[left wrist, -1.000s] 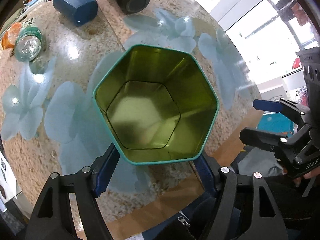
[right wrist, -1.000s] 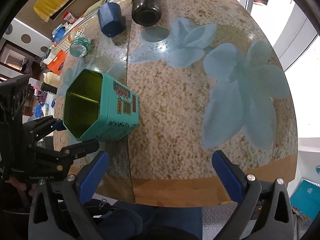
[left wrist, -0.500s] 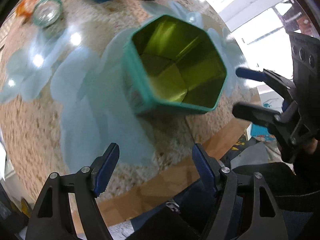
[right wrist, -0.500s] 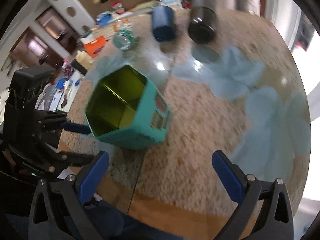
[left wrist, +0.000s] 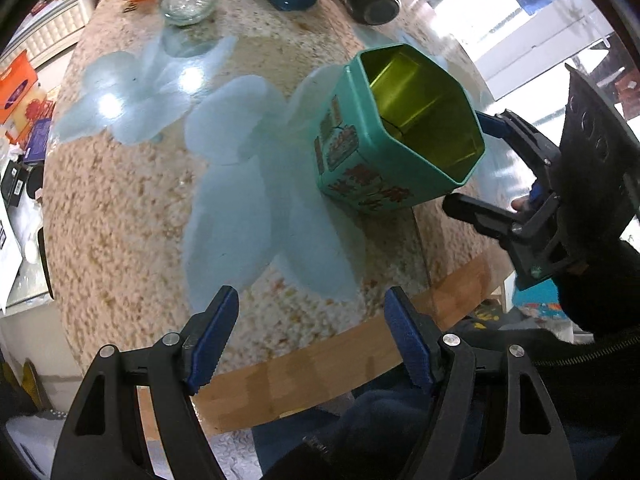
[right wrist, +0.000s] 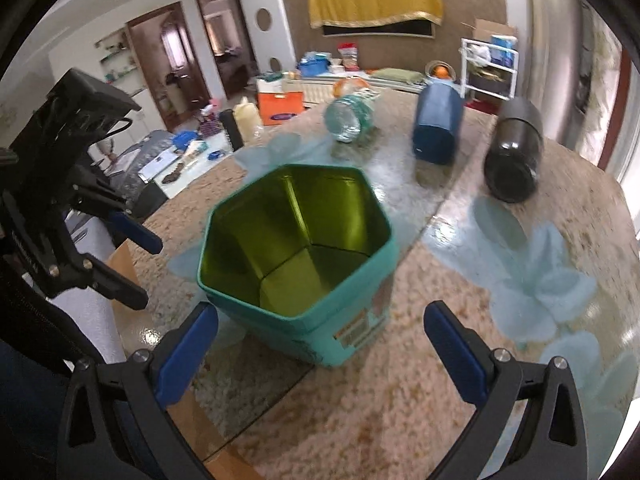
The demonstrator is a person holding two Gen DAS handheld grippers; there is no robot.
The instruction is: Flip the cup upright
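A teal hexagonal tin cup (left wrist: pixel 384 152) with a gold inside lies on its side on the speckled table, its open mouth facing the table's near edge; it also shows in the right wrist view (right wrist: pixel 296 260). My left gripper (left wrist: pixel 312 340) is open and empty, back from the cup over the table's edge. My right gripper (right wrist: pixel 320 344) is open, its mouth just in front of the cup's rim, not touching it. In the left wrist view the right gripper (left wrist: pixel 472 160) sits at the cup's mouth.
A dark blue cup (right wrist: pixel 438 126), a black cup (right wrist: pixel 514 156) and a clear glass jar (right wrist: pixel 350 118) lie on their sides at the table's far side. The wooden table edge (left wrist: pixel 360 364) runs near the grippers. A cluttered room lies beyond.
My left gripper has let go of the teal cup and pulled back to the left. My right gripper has swung round to face the cup's open mouth, up close.
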